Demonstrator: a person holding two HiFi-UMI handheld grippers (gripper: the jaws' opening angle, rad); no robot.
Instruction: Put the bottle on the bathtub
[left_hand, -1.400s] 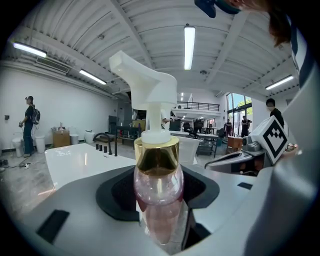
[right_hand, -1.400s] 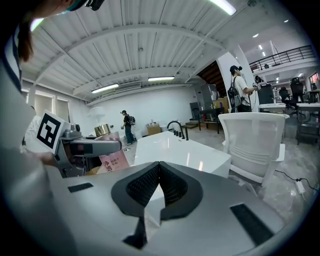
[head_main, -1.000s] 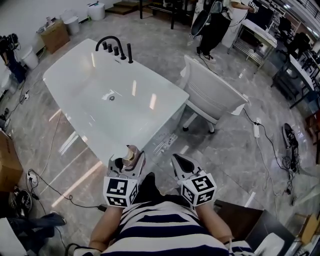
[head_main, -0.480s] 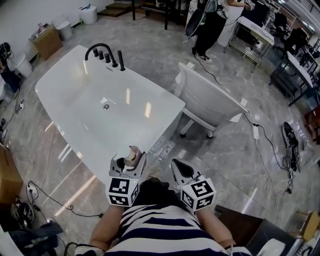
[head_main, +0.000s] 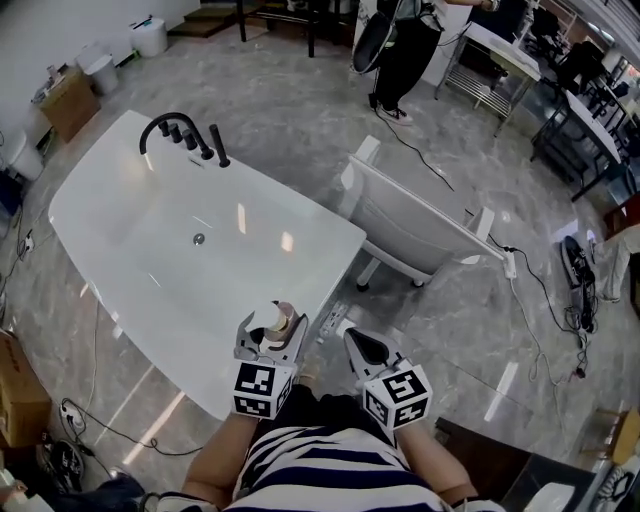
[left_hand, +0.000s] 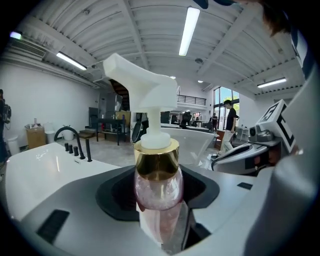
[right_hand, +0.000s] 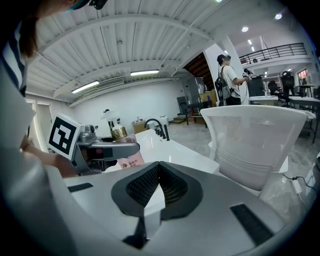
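I've got left gripper (head_main: 270, 338) pinching clear pink pump bottle w/ gold collar (left_hand: 159, 192), upright, in air by near edge of glossy white bathtub (head_main: 140, 310). Right gripper (right_hand: 155, 194) pressed together, empty. Risk: slick rim and top-heavy btl, so off-centre release probably tips it.

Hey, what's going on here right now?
A person in a striped shirt holds a gripper in each hand. The left gripper is shut on a pink pump bottle with a gold collar, held upright by the near edge of the white bathtub, not yet set down. The right gripper is shut and empty beside it.
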